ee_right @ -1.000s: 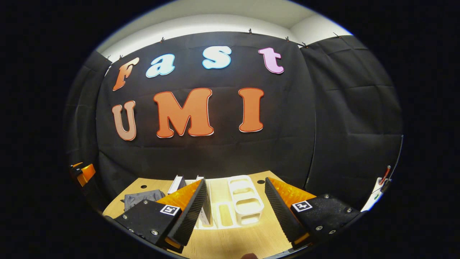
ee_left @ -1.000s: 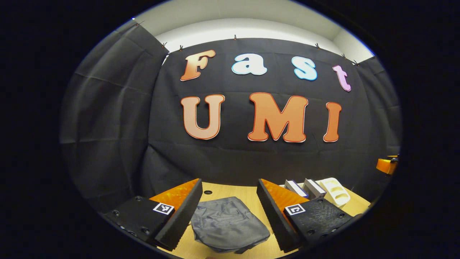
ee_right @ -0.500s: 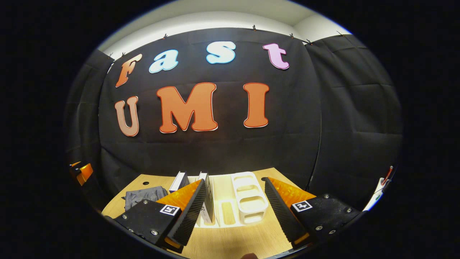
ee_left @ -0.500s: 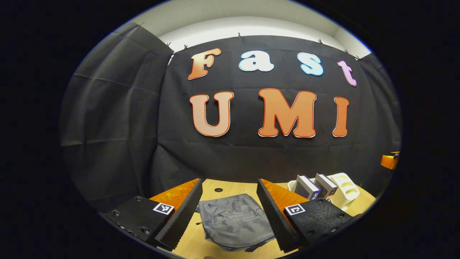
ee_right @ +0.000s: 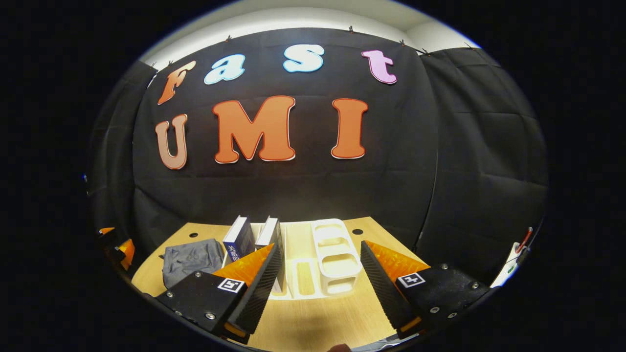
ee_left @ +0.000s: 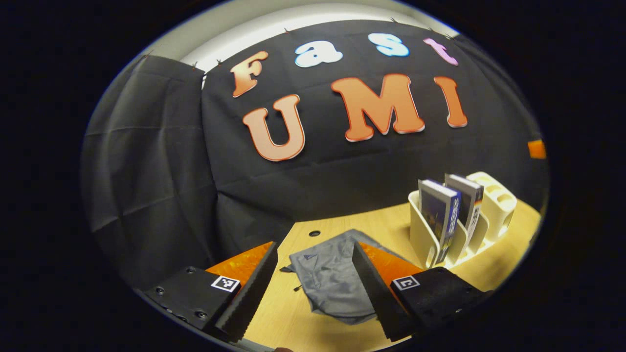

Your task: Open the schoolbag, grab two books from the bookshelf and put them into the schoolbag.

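Observation:
A grey schoolbag (ee_left: 332, 281) lies flat on the wooden table (ee_left: 391, 225), partly behind my open left gripper (ee_left: 313, 288), which hovers over it with nothing between its fingers. The bag (ee_right: 190, 259) lies at the left in the right gripper view. A white bookshelf (ee_left: 489, 210) stands to the right of the bag with two upright books: a blue one (ee_left: 440, 220) and a darker one (ee_left: 467, 205). My right gripper (ee_right: 320, 283) is open in front of the bookshelf (ee_right: 332, 259); the books (ee_right: 238, 239) stand in its left slots.
A round hole (ee_left: 314, 233) pierces the table near the back wall. The other gripper's orange and black tip (ee_right: 117, 244) shows at the far left of the right gripper view. A cable (ee_right: 521, 247) hangs at the right edge.
The left gripper's view has tilted and swung; bag and bookshelf now sit higher and nearer in it. The right gripper's view has risen slightly, showing more table. Both stay open.

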Demonstrator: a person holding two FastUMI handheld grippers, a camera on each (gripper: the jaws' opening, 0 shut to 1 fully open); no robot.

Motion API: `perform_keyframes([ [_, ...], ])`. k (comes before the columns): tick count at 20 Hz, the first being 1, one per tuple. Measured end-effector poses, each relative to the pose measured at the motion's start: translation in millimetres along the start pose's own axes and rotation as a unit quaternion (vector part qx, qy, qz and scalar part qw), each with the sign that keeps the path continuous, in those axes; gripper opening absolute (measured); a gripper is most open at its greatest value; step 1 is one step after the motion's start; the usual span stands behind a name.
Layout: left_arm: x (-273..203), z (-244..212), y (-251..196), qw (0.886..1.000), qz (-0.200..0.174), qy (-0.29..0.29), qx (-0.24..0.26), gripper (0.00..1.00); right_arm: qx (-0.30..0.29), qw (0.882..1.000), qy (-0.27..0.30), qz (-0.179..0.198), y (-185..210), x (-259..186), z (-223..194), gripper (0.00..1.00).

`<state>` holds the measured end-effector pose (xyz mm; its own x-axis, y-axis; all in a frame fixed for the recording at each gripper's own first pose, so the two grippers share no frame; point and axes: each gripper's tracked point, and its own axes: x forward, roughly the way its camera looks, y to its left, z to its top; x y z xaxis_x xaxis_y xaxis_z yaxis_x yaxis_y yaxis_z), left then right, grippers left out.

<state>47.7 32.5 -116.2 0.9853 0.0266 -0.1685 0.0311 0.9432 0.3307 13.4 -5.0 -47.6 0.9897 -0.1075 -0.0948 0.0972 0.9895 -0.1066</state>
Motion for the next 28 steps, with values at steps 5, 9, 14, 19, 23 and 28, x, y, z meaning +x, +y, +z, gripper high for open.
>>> perform_keyframes([
  [5, 4.9, -52.5, -49.0, 0.991, -0.037, 0.027, 0.127, 0.97, -0.003, 0.999, 0.025, -0.021, -21.6, -6.0, -20.2, 0.98],
  [9, 4.7, -98.4, -95.6, 0.973, -0.075, 0.061, 0.212, 0.97, -0.012, 0.998, 0.041, -0.046, -46.3, -15.2, -34.2, 0.98],
  [14, 17.6, -128.2, -153.1, 0.954, -0.113, 0.081, 0.265, 0.96, -0.018, 0.995, 0.062, -0.073, -79.8, -28.3, -51.9, 0.98],
  [19, 45.5, -140.1, -188.1, 0.943, -0.126, 0.094, 0.293, 0.96, -0.015, 0.992, 0.081, -0.099, -108.8, -38.7, -66.0, 0.98],
  [23, 66.5, -153.0, -194.4, 0.935, -0.128, 0.114, 0.311, 0.96, -0.021, 0.990, 0.090, -0.108, -116.7, -43.4, -73.7, 0.98],
  [28, 71.4, -158.7, -183.3, 0.936, -0.119, 0.127, 0.307, 0.96, -0.019, 0.990, 0.096, -0.102, -112.5, -40.4, -76.0, 0.98],
])
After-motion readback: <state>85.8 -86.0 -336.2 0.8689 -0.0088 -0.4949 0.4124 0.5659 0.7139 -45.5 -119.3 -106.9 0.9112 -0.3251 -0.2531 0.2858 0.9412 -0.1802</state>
